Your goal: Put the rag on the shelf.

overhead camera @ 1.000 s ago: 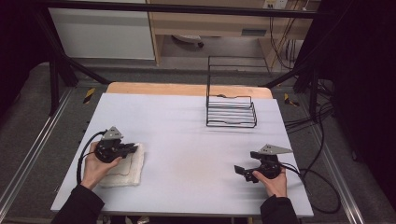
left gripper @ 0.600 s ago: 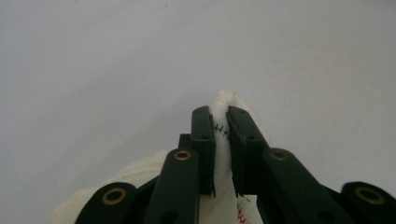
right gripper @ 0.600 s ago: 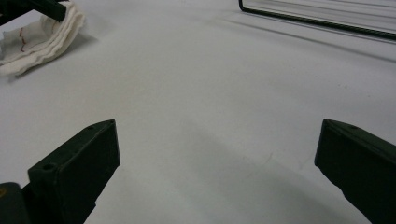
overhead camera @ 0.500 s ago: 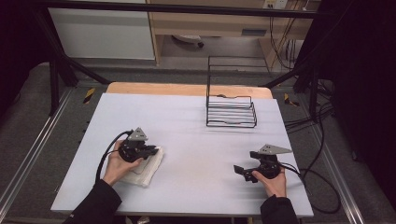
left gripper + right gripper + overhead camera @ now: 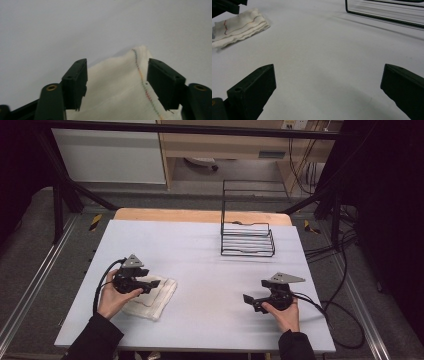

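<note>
Looking down from the high view, the left tongs (image 5: pixel 152 284) lie low over a folded cream cloth (image 5: pixel 159 299) near the left front of the table (image 5: pixel 200 245), held in the person's left hand (image 5: pixel 114 299). The cloth sits directly under and just ahead of these tongs, its folded edge reaching a little past their tips. The right tongs (image 5: pixel 248 300) rest well apart from the cloth, across the table, gripped by the right hand (image 5: pixel 283 312) and pointing toward the left tongs. A black wire rack (image 5: pixel 247 239) stands far beyond the right tongs, toward the back of the table.

In the left gripper view, the left tongs (image 5: pixel 117 75) stand moderately wide, their jaws having just been opening. The cloth (image 5: pixel 117 95) lies between them with a raised corner pointing away, and a line of coloured stitching runs close to the right-hand jaw. Neither pad presses on the cloth; a small gap shows on each side.

In the right gripper view, the right tongs (image 5: pixel 328 82) stand wide open with bare table (image 5: pixel 324 50) between the jaws. The cloth (image 5: pixel 239 26) lies far ahead and to the left of them, showing several stacked layers and wavy stitching. The rack's base wire (image 5: pixel 384 17) crosses ahead and to the right.
</note>
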Motion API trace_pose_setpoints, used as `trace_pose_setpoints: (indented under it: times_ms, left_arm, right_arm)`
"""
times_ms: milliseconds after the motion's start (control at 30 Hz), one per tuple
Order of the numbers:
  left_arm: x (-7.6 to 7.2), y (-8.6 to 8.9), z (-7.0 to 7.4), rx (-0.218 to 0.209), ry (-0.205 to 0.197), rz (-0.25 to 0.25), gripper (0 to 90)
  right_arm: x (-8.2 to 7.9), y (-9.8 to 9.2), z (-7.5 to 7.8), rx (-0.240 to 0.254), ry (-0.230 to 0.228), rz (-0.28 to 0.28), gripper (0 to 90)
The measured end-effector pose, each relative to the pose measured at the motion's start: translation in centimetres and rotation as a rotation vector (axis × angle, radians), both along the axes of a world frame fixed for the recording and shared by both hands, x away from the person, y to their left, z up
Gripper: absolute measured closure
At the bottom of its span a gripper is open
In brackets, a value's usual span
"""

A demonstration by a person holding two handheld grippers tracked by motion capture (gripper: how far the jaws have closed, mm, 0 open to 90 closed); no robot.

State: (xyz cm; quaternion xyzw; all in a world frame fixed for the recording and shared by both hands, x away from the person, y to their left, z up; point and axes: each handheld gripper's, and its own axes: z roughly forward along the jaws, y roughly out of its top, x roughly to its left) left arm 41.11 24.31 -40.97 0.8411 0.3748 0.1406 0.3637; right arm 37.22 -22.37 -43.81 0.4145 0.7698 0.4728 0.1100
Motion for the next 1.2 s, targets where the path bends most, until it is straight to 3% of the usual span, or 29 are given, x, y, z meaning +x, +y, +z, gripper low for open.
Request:
trace_pose_setpoints:
  times_ms: [100,267,367,533,867,1200]
  left_arm:
    - [-0.6,1.6,0.1,0.002,0.000,0.037,23.5]
    - [-2.0,4.4,0.1,-0.025,-0.022,0.101,16.2]
    - [-2.5,5.2,-0.1,-0.028,-0.028,0.115,12.7]
    - [-3.5,6.9,-0.6,-0.062,-0.022,0.153,8.0]
    - [-4.0,7.8,-0.8,-0.066,-0.026,0.169,6.7]
    - [-4.0,8.2,-1.1,-0.062,-0.027,0.182,6.2]
  right_arm:
    - [0.3,1.3,0.1,-0.026,0.003,-0.001,0.6]
    - [0.7,3.3,0.3,-0.056,0.008,0.002,0.6]
    - [0.9,4.2,0.3,-0.064,0.005,0.007,0.7]
    - [1.8,7.8,0.7,-0.062,0.001,0.030,2.2]
    - [3.9,15.6,0.9,-0.038,0.008,0.089,8.3]
    - [5.5,21.5,-0.5,-0.040,0.035,0.114,18.3]
